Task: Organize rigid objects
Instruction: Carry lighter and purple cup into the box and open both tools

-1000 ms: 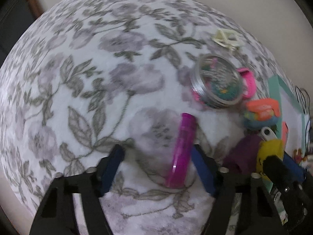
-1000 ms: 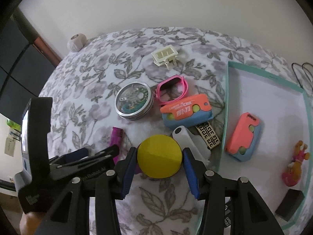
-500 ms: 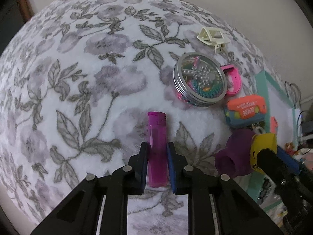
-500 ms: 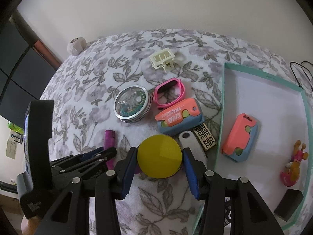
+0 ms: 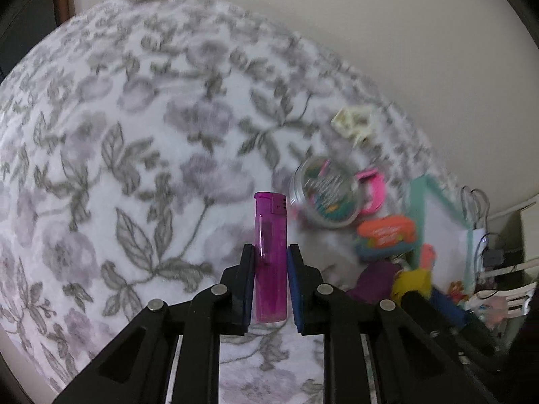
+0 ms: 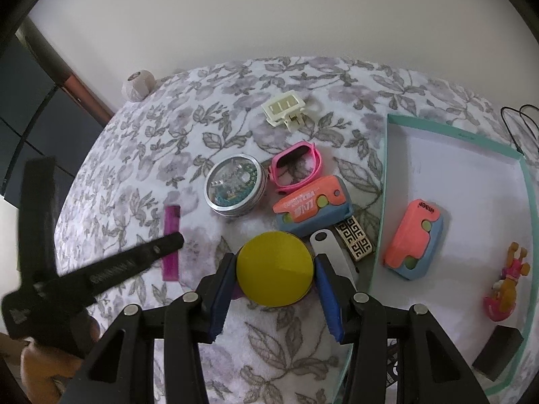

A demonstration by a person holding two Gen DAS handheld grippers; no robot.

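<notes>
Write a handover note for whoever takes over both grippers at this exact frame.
Left gripper: jaws shut on the purple lighter.
Right gripper: jaws shut on the yellow disc, which has a purple part beneath.
Done: the teal tray holds an orange-and-blue case, a small figurine and a black block.
Left on the floral cloth: round tin, pink frame, second orange-and-blue case, patterned bar, white piece, cream clip.

Floral tablecloth [image 6: 188, 128], black cables [image 6: 515, 118].

Floral-covered table [image 6: 276, 346] carries round tin [image 6: 235, 184], pink frame [image 6: 296, 165], teal tray [image 6: 525, 181].
</notes>
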